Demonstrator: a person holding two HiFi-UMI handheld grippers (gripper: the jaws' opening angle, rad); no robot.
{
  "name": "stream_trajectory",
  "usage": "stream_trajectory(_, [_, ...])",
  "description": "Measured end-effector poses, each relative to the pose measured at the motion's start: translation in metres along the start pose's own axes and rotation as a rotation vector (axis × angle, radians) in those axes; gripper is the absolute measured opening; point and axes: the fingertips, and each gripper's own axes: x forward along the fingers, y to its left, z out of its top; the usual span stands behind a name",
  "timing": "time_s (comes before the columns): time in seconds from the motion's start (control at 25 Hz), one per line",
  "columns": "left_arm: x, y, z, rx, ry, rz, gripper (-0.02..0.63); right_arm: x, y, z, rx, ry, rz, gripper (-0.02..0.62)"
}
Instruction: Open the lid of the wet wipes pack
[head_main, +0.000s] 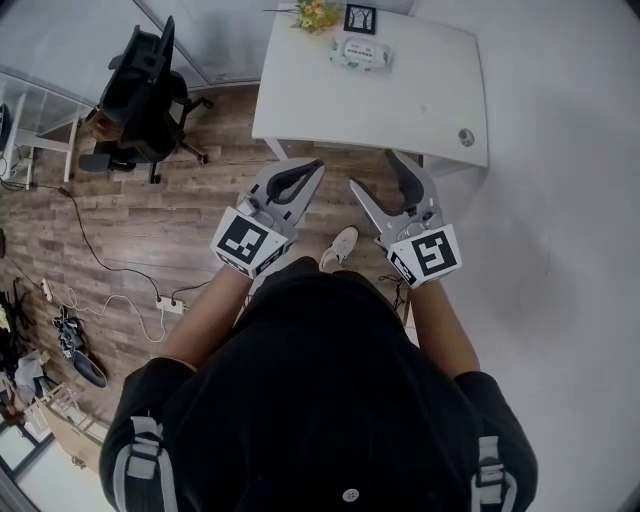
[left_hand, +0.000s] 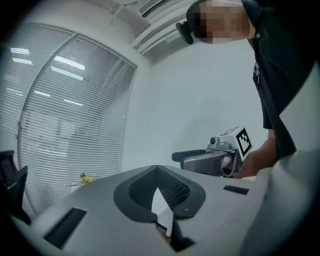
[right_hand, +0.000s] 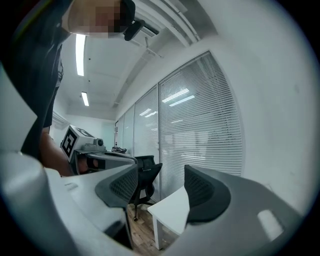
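White and smooth, the table (head_main: 420, 100) with rounded corners stands at 12 o'clock from the person, on a floor (head_main: 150, 230) of brown wood-grain planks. The wet wipes pack (head_main: 361, 52) lies flat near the far edge of the table, at 12 o'clock. It is a soft, pale rectangle with a lighter oval patch on top, and it is too small to tell how the lid stands. Just behind it are a small bunch of yellow flowers (head_main: 315, 14) and a square black frame (head_main: 360, 18). Both grippers are held in the air in front of the person's body, well apart from the pack. The left gripper (head_main: 312, 172) has its grey plastic jaws together at the tips, with nothing between them; its dark ribbed pads (left_hand: 140, 190) meet in a point. The right gripper (head_main: 372, 168) has its jaws apart, and between its curved, ribbed pads (right_hand: 202, 195) only the table corner and the floor show. A black office chair (head_main: 145, 95) on castors stands at 10 o'clock.
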Motion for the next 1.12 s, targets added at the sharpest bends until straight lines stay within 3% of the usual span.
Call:
stream_trajectory(0.32, [0.059, 0.0, 0.008, 0.014, 0.024, 0.045, 0.003, -0.011, -0.068, -0.001, 0.018, -0.003, 0.02, 0.296])
stream_trajectory(0.68, [0.09, 0.007, 0.009, 0.024, 0.036, 0.075, 0.003, -0.004, -0.104, -0.003, 0.042, -0.03, 0.038, 0.291])
stream_trajectory(1.12, [0.131, 0.039, 0.003, 0.02, 0.032, 0.035, 0.003, 0.027, -0.142, -0.011, 0.023, 0.0, 0.008, 0.287])
